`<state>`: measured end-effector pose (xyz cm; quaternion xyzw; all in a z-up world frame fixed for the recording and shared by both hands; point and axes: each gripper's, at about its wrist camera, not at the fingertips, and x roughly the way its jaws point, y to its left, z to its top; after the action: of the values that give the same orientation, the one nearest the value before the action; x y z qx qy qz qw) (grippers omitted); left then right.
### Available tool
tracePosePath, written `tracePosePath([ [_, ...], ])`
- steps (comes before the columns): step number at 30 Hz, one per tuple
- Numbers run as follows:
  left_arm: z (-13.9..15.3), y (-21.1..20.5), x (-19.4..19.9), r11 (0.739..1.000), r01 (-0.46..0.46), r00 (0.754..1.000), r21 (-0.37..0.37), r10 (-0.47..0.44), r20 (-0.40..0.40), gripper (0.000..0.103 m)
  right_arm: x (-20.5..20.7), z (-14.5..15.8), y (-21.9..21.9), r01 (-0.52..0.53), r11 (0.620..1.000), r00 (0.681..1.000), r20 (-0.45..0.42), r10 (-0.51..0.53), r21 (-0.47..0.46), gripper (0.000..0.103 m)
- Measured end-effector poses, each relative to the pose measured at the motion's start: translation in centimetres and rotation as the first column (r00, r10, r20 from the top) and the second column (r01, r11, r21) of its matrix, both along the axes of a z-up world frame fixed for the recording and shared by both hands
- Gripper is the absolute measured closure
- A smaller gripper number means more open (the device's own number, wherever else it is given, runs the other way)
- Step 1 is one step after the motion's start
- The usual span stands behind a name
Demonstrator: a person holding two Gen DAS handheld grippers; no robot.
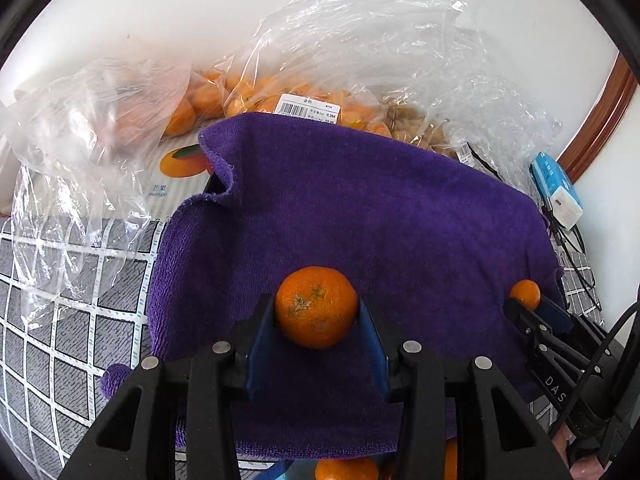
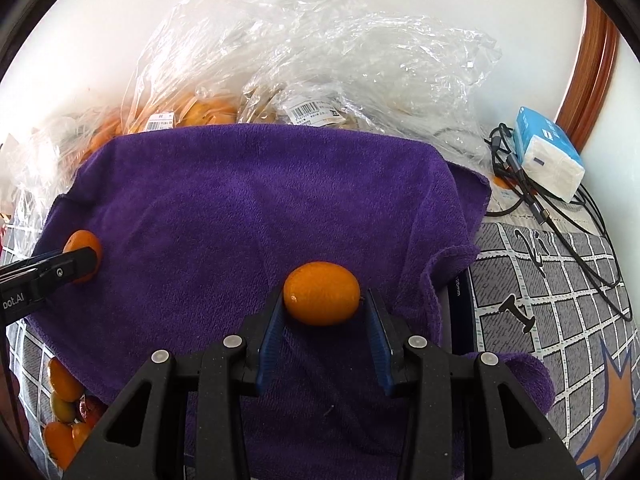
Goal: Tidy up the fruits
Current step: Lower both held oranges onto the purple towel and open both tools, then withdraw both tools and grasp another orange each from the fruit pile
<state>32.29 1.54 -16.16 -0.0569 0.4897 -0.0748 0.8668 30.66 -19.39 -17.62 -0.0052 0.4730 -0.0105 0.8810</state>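
My left gripper [image 1: 316,310] is shut on a round mandarin [image 1: 316,306] with a brownish stem scar, held just over a purple towel [image 1: 340,208]. In the right wrist view my right gripper [image 2: 322,300] is shut on a smooth oval orange fruit [image 2: 322,294] above the same purple towel [image 2: 248,200]. Each gripper shows in the other's view: the right gripper [image 1: 528,300] with its small orange fruit [image 1: 525,293] at the towel's right edge, the left gripper [image 2: 86,262] with its mandarin [image 2: 82,242] at the towel's left.
Crumpled clear plastic bags [image 1: 360,60] of orange fruit with barcode labels lie behind the towel against a white wall. A mango box [image 1: 176,176] sits at left. A blue tissue pack [image 2: 548,156] and black cables [image 2: 560,216] lie at right. More loose fruit [image 2: 64,400] lies at lower left.
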Motion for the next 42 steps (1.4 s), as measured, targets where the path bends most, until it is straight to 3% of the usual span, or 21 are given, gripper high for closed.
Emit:
tracePosePath([
  [5,1.0,-0.5,-0.5,0.999,0.029,0.999,0.046,-0.030,0.025,0.051,-1.0,1.2,0.1,0.010,1.000,1.000,0.000,-0.010,0.000,0.047],
  [13,4.4,0.2,-3.0,1.000,0.006,0.995,0.010,-0.007,0.102,0.039,-4.4,5.2,-0.2,0.045,0.999,0.997,0.070,-0.045,0.006,0.028],
  [20,6.1,2.0,-6.6,0.998,-0.052,0.991,0.027,0.049,0.126,0.038,-7.4,7.2,0.3,0.061,0.997,0.993,0.108,-0.057,-0.039,0.027],
  [28,7.0,5.0,-11.0,0.990,-0.130,0.981,0.053,0.120,0.149,0.038,-11.5,8.0,0.4,0.054,0.999,0.988,0.142,-0.054,0.003,0.027],
  [32,6.4,6.7,-13.4,0.987,-0.157,0.977,0.036,0.150,0.149,0.038,-12.9,7.3,0.9,0.017,0.999,0.994,0.110,-0.020,0.033,0.028],
  [42,2.4,9.4,-16.8,0.980,-0.195,0.977,0.049,0.190,0.091,0.038,-15.0,3.4,3.7,-0.118,0.991,0.992,0.050,0.115,0.057,0.057],
])
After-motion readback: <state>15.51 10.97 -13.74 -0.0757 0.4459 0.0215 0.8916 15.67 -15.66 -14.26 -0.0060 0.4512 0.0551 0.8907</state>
